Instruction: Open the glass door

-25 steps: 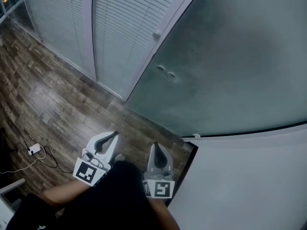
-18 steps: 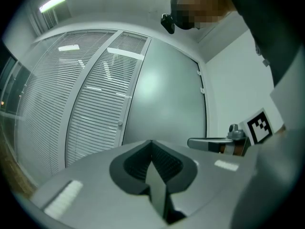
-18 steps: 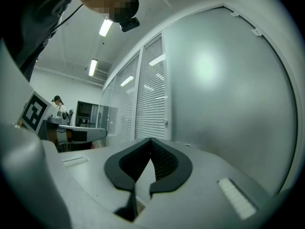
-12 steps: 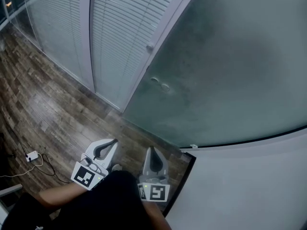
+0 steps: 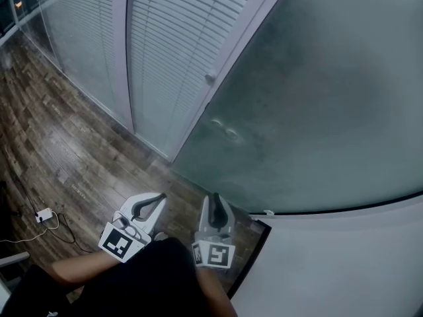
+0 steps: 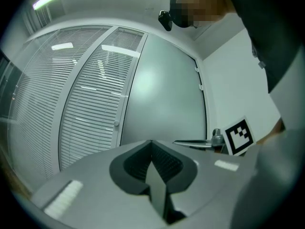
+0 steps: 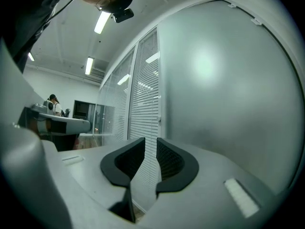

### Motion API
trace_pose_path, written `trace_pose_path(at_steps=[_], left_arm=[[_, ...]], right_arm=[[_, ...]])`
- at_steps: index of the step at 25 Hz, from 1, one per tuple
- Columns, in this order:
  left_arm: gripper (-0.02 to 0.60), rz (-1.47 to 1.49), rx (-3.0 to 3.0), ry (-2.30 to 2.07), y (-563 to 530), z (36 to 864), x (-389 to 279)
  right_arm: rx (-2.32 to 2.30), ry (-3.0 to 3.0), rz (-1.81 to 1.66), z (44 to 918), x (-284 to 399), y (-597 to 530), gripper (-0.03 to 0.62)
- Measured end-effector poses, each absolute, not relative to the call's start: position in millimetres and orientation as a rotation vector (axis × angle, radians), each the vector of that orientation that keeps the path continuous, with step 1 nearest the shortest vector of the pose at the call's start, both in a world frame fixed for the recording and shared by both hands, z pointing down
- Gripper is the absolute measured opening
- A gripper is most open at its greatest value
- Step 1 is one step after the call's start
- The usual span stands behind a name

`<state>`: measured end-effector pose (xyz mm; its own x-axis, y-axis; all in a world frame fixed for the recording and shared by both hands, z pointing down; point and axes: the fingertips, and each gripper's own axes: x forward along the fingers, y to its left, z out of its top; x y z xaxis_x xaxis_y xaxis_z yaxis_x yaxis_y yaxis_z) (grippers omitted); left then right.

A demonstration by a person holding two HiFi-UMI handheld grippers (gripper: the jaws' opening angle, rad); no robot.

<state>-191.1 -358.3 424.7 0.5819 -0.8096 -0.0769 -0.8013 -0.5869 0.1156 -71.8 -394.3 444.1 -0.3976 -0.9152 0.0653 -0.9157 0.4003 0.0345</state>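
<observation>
Head view and both gripper views, one moment. The frosted glass door [image 5: 317,98] fills the upper right of the head view, rising from the wooden floor [image 5: 73,150] beside a white wall [image 5: 344,263]. Two small round fittings [image 5: 225,132] sit near the door's left edge, and a small knob [image 5: 210,78] projects from the pale frame above them. To the left of the frame stand glazed panels backed by slatted blinds [image 5: 172,38].

The left gripper [image 5: 158,199] and the right gripper [image 5: 215,197] are held side by side low in the head view, both aimed toward the door's lower left part. The door stands in front of both, apart from them; neither gripper touches it.

Left gripper view: the fingers [image 6: 138,163] of the left gripper [image 6: 152,144] are pressed together, pad against pad, with nothing pinched. The glass door [image 6: 162,104] stands beyond them, slightly to the right, and the blinds [image 6: 81,104] to the left.

Right gripper view: the fingers [image 7: 174,163] of the right gripper [image 7: 150,142] stand partly spread, having just been opening, with a narrow gap between them (only the blinds [image 7: 145,109] show through the gap, far beyond it). Nothing is held. The glass door [image 7: 228,104] occupies the right of this view, clear of the fingers.

A thin cable [image 5: 39,220] lies on the floor at the far left.
</observation>
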Motion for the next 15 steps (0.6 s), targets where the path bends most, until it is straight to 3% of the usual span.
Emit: trace_pose_path(at_steps=[2,15], left_arm=[[-0.002,-0.181,2.731,-1.402,-362,426,-194],[-0.002,-0.158,2.677,-1.514,-380,419,-219]], right_arm=[[1.697,-2.530,-0.012,451,-70,-410,0.097],[1.735,-2.424,0.079,486,-58,-505,0.109]])
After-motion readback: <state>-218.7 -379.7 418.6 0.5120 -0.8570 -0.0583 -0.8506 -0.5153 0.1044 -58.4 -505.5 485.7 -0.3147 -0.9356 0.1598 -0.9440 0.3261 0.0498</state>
